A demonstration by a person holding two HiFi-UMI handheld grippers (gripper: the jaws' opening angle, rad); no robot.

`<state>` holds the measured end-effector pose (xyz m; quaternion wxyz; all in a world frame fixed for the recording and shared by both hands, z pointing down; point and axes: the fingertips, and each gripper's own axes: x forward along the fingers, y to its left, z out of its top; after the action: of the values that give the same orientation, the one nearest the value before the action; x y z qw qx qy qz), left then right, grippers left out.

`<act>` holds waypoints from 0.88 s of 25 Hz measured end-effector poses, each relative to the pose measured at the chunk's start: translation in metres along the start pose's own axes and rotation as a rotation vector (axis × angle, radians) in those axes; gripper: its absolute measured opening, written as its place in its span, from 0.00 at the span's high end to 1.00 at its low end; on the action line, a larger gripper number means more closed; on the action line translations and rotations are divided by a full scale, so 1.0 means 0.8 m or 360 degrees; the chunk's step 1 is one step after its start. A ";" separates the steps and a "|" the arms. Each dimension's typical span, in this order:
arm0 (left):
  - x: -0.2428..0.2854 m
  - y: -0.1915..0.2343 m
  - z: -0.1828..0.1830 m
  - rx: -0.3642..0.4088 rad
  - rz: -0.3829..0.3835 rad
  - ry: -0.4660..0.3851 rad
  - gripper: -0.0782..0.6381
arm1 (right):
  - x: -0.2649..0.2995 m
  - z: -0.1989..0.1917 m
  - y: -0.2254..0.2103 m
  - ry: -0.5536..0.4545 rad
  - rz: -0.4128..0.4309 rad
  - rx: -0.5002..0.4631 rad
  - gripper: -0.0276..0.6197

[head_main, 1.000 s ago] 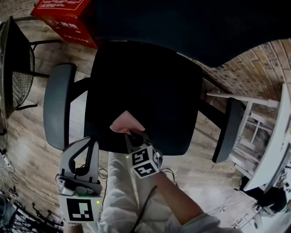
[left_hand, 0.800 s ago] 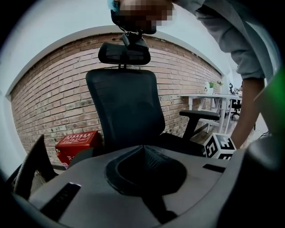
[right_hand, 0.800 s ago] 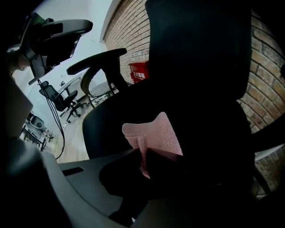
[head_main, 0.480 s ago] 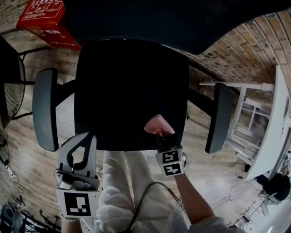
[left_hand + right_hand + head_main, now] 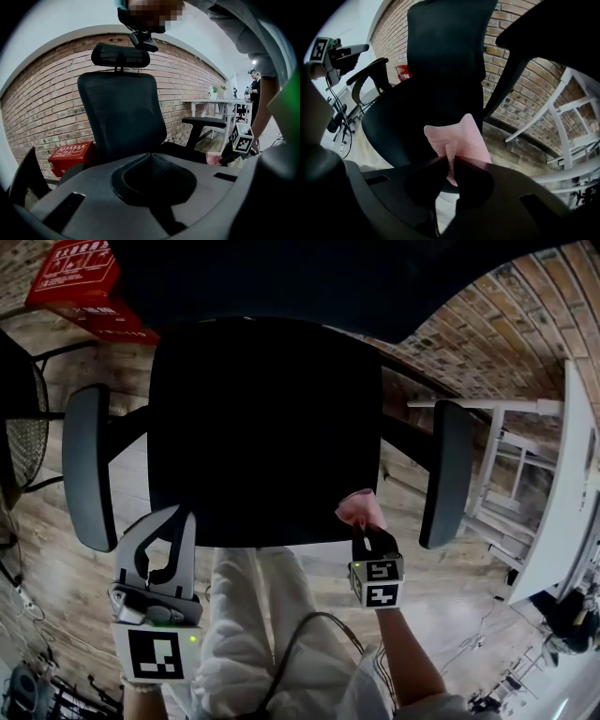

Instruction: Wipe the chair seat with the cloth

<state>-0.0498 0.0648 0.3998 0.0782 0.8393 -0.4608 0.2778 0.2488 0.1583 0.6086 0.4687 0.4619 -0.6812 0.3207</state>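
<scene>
The black chair seat (image 5: 262, 427) fills the middle of the head view. A pink cloth (image 5: 360, 509) lies on the seat's front right corner, close to the right armrest (image 5: 442, 474). My right gripper (image 5: 366, 527) is shut on the cloth from the front edge. In the right gripper view a fold of the cloth (image 5: 457, 136) is pinched between the dark jaws (image 5: 451, 161), over the seat's edge (image 5: 393, 122). My left gripper (image 5: 169, 521) hangs off the seat's front left corner, jaws together and holding nothing. In the left gripper view, the left gripper (image 5: 150, 157) faces the chair's backrest (image 5: 119, 117).
A left armrest (image 5: 86, 465) flanks the seat. A red box (image 5: 84, 282) and a dark mesh chair (image 5: 19, 427) stand at the left. A white table frame (image 5: 525, 456) stands at the right by the brick wall. Legs in white trousers (image 5: 253, 634) are below the seat.
My right gripper has slid the pink cloth rightward along the front of the seat, from left of centre to the front right corner. The left gripper has kept its place.
</scene>
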 end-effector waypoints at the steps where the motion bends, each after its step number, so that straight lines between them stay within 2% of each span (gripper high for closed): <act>1: 0.000 0.001 0.000 -0.0008 0.0005 -0.0001 0.87 | 0.000 -0.001 0.002 0.0002 0.0009 0.0014 0.87; 6: -0.001 0.007 -0.005 -0.0071 0.0033 0.0004 0.87 | 0.006 -0.009 0.038 0.0043 0.0112 -0.0025 0.87; 14: -0.007 0.019 -0.010 -0.0086 0.0051 -0.0008 0.87 | 0.024 -0.006 0.145 0.0065 0.0369 -0.0185 0.87; 20: -0.013 0.029 -0.014 -0.0114 0.0066 -0.0028 0.87 | 0.040 0.011 0.238 0.0036 0.0580 -0.0341 0.87; 22: -0.017 0.034 -0.018 -0.0128 0.0080 -0.0017 0.87 | 0.043 0.018 0.276 0.0020 0.0671 -0.0452 0.87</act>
<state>-0.0839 0.0650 0.4013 0.1023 0.8251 -0.4930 0.2565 0.0337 0.2157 0.6344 0.4559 0.2370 -0.7979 0.3153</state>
